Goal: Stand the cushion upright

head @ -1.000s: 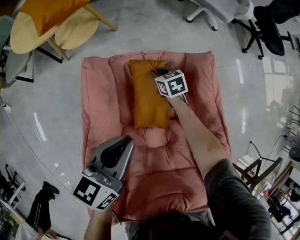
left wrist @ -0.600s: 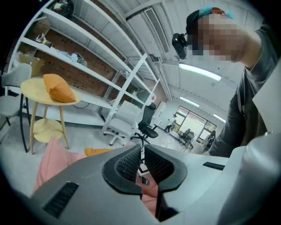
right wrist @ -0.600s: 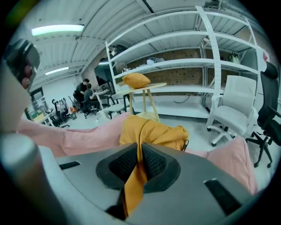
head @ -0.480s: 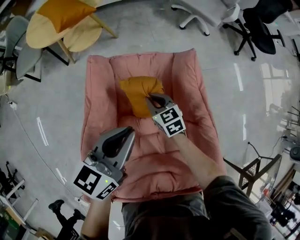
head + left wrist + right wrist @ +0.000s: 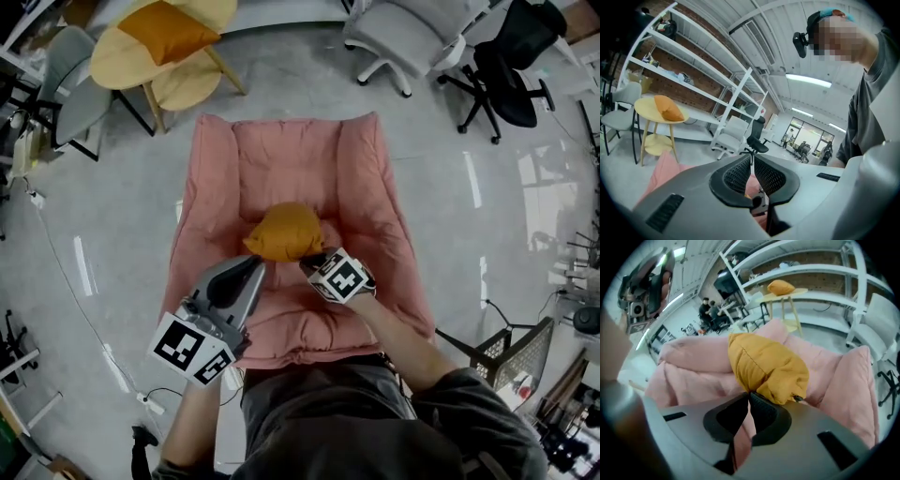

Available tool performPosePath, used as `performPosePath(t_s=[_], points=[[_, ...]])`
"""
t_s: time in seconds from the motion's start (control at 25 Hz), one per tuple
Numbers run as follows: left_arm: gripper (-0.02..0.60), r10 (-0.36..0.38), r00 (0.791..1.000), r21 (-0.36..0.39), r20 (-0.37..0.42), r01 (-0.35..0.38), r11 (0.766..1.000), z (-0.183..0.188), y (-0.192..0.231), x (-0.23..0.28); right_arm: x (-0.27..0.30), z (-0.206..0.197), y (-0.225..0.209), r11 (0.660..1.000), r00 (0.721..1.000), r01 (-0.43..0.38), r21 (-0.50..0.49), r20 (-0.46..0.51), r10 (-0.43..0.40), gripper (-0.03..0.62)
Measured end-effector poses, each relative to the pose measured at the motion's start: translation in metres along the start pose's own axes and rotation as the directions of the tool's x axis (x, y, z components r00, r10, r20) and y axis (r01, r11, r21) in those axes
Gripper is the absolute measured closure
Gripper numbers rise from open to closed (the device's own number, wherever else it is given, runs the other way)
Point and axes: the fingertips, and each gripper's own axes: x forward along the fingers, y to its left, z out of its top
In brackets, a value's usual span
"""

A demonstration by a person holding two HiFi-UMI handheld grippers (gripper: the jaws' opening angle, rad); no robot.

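Observation:
The orange cushion point(image 5: 284, 232) is raised over the seat of the pink floor lounger point(image 5: 281, 155), bunched and hanging from one corner. My right gripper point(image 5: 308, 262) pinches that near corner, jaws closing tight on the fabric. In the right gripper view the cushion point(image 5: 768, 364) rises just beyond the right gripper point(image 5: 749, 394), with the lounger point(image 5: 693, 362) behind it. My left gripper point(image 5: 254, 266) hovers to the left of the cushion, apart from it. The left gripper point(image 5: 752, 157) is shut with nothing between its pads.
At the back left, a second orange cushion point(image 5: 169, 28) lies on a yellow round table point(image 5: 122, 58), next to a grey chair point(image 5: 70, 80). A white office chair point(image 5: 403, 28) and a black one point(image 5: 516, 52) stand at the back right. Shelving point(image 5: 693, 79) lines the wall.
The right gripper has pulled the cushion toward me and upward, from lying flat along the lounger to hanging bunched by a corner. The left gripper has risen and come closer to the cushion.

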Motion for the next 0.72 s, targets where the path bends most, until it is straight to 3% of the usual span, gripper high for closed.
performPosePath(t_s=[0.12, 0.2, 0.4, 0.72], points=[[0.568, 0.008, 1.0, -0.004, 0.011, -0.008, 1.0, -0.001, -0.01, -0.015, -0.015, -0.033, 0.047, 0.985, 0.974, -0.167, -0.045, -0.162, 0.158, 0.569], [0.568, 0.008, 1.0, 0.001, 0.018, -0.008, 1.0, 0.0, -0.016, -0.021, -0.032, -0.034, 0.062, 0.978, 0.97, -0.198, -0.066, -0.155, 0.186, 0.569], [0.568, 0.007, 1.0, 0.01, 0.029, -0.007, 1.0, 0.005, -0.025, -0.027, -0.071, 0.008, 0.064, 0.99, 0.991, -0.115, -0.076, 0.066, 0.12, 0.569], [0.568, -0.03, 0.999, 0.043, 0.015, 0.029, 0.999, 0.009, -0.043, -0.024, -0.116, 0.052, 0.066, 0.997, 0.949, -0.062, -0.039, 0.306, 0.071, 0.569]])
